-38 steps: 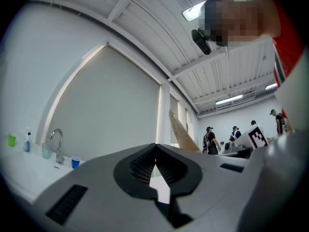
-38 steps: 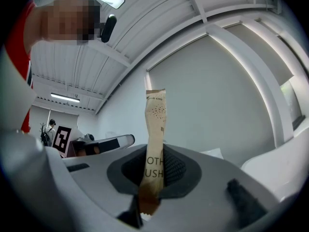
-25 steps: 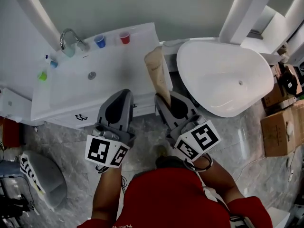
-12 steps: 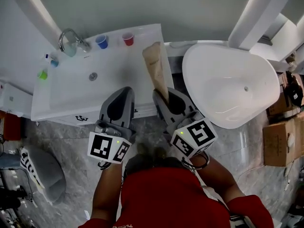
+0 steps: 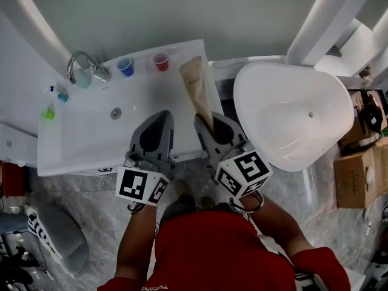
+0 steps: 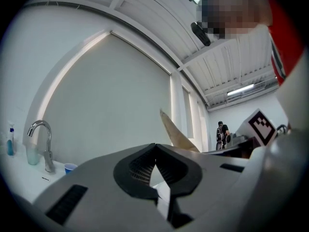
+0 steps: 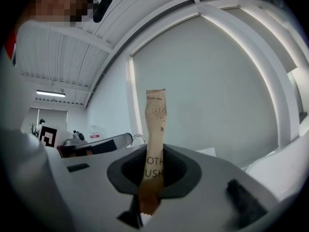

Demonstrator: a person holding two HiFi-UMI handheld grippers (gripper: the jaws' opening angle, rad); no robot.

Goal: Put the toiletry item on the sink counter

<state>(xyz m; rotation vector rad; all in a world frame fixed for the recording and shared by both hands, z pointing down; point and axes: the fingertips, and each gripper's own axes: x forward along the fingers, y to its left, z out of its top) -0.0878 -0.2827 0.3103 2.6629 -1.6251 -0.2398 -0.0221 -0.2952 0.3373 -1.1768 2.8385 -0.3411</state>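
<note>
Bathroom, grey marbled floor, seen from over my own red sleeves. White sink counter (image 5: 142,65) sits left of centre, and a white bathtub (image 5: 291,114) lies just off its right edge. Cardboard boxes (image 5: 357,174) are stacked beyond the tub.

On the counter's back edge, from the left corner: chrome faucet (image 5: 82,65), blue cup (image 5: 125,66), red cup (image 5: 160,60). Two small bottles stand along the left edge, one blue-capped (image 5: 60,96) and one green (image 5: 48,113). The basin drain (image 5: 116,113) shows near the middle.

Right gripper (image 5: 206,121) is at the counter's front right corner, its jaws clamped on the lower end of the toothbrush packet (image 5: 197,93) — a tan paper sleeve with partial dark lettering. In the right gripper view (image 7: 153,153) the packet (image 7: 155,124) stands straight up out of the pads. From above, its free end runs along the right edge of the counter toward the back corner and stops just right of the red cup. Whether it touches the counter I cannot tell.

Left gripper (image 5: 159,115) is beside the right one, over the front edge of the counter. In its own view (image 6: 154,146) the jaw tips meet with nothing between them — closed and empty.
</note>
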